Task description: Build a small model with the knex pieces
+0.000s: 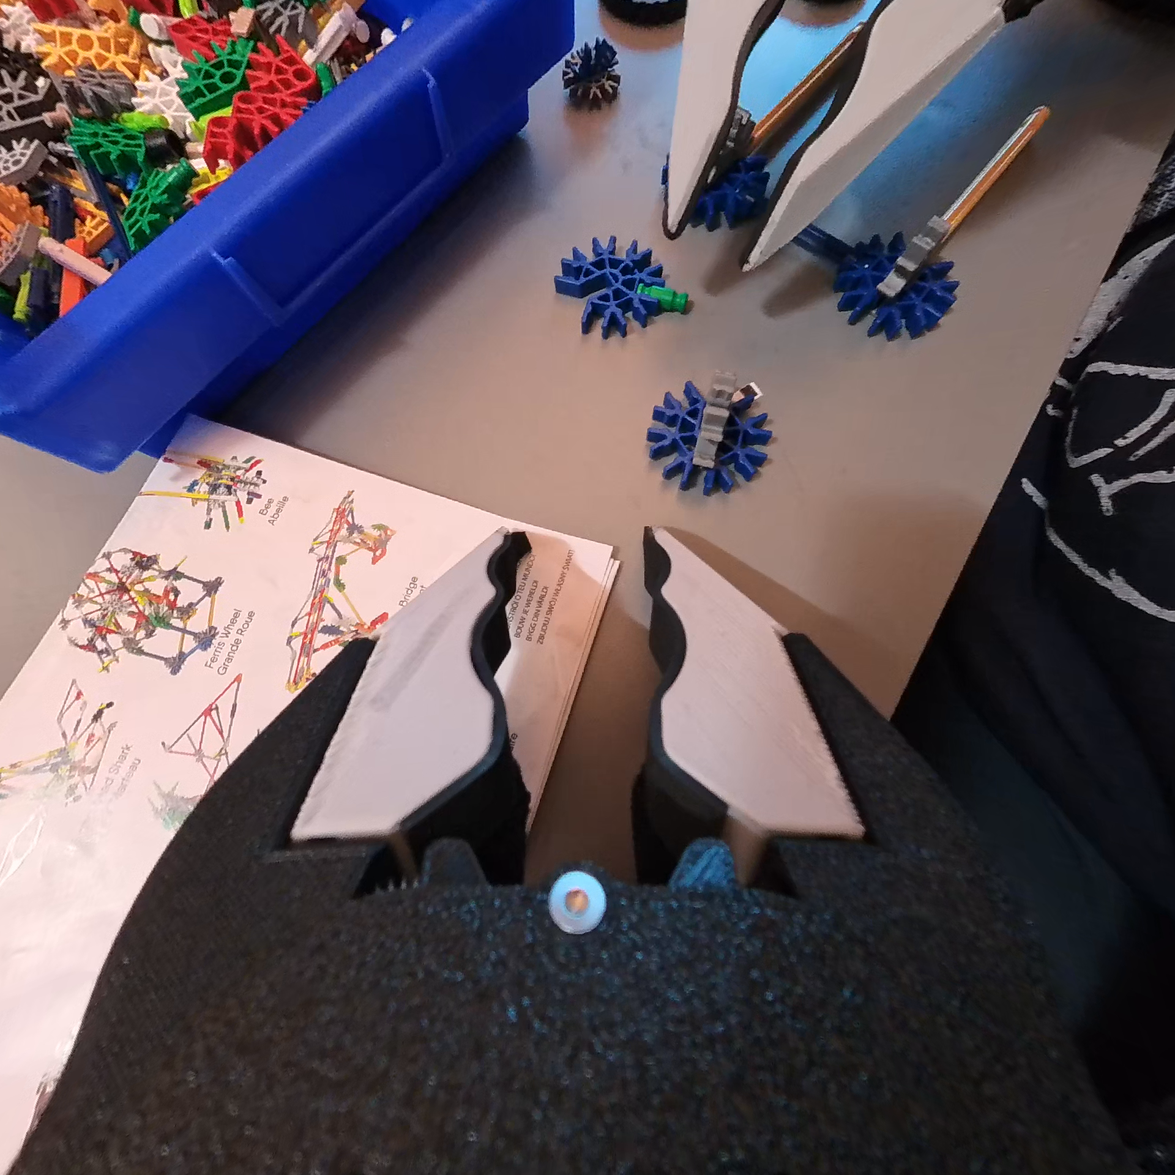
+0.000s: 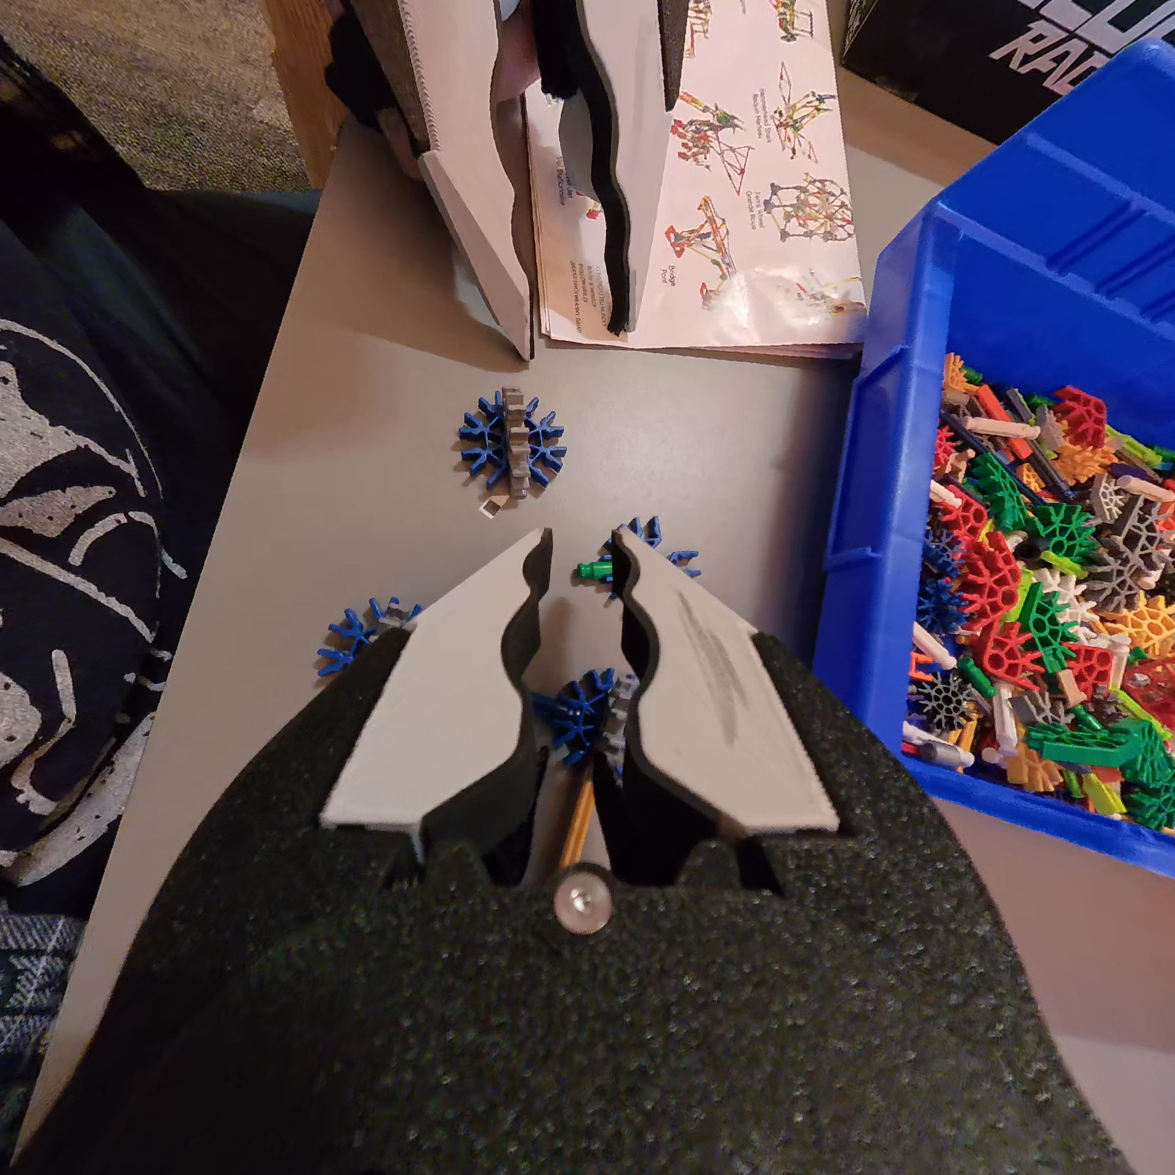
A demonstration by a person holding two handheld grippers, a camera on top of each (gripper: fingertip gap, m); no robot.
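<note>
Left tongs [image 1: 588, 540]: parted wide, empty, hovering over the right edge of an instruction booklet [image 1: 241, 604] and bare grey tabletop [image 1: 445, 381]. No contact seen with either.

Just ahead of left tongs: blue snowflake connector with a grey piece clipped across it [image 1: 709, 435], flat on tabletop. Beyond it, another blue connector with a short green rod stuck in one slot [image 1: 610, 286]. Farther right, third blue connector with grey clip and a thin orange rod running off toward the edge [image 1: 896, 286].

Right tongs [image 2: 582, 540]: narrowly parted, tips not touching. Between the fingers near their base: blue connector with grey clip [image 2: 582, 709], mounted on an orange rod [image 2: 578, 820]. Right finger pad against the grey clip; left pad contact unclear, so firm grip cannot be confirmed. Left wrist view shows the same tongs standing tip-down on tabletop, straddling that connector.

Far left: blue bin [image 1: 318, 210] heaped with mixed coloured construction pieces. Small dark blue/grey connector [image 1: 591, 73] loose beside the bin.
</note>
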